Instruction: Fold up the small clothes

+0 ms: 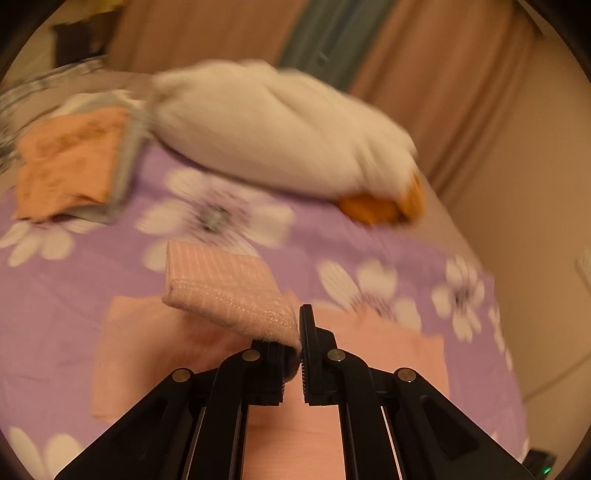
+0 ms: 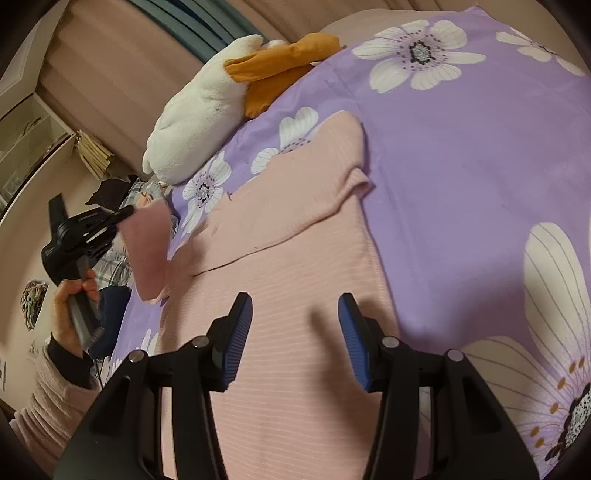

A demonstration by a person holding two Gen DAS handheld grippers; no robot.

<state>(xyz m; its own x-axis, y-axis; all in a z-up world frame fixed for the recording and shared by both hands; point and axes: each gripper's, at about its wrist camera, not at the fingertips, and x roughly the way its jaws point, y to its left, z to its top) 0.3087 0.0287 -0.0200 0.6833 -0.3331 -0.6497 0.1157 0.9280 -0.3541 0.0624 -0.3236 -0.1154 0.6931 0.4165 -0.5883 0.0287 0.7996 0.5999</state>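
Note:
A pink ribbed knit top point(image 2: 295, 258) lies spread on the purple flowered bedspread point(image 2: 461, 166). Its right sleeve point(image 2: 325, 177) is folded across the body. My left gripper point(image 1: 295, 343) is shut on the cuff of the other sleeve point(image 1: 225, 288) and holds it lifted above the top; it shows in the right wrist view point(image 2: 127, 214) holding that sleeve point(image 2: 147, 251) up at the left. My right gripper point(image 2: 295, 332) is open and empty, just above the body of the top.
A white plush duck point(image 1: 280, 129) with orange feet lies at the bed's far side. A stack of folded clothes, orange on top point(image 1: 70, 162), sits at the far left. Curtains point(image 1: 221, 33) hang behind the bed. A wall point(image 1: 535, 203) runs along the right.

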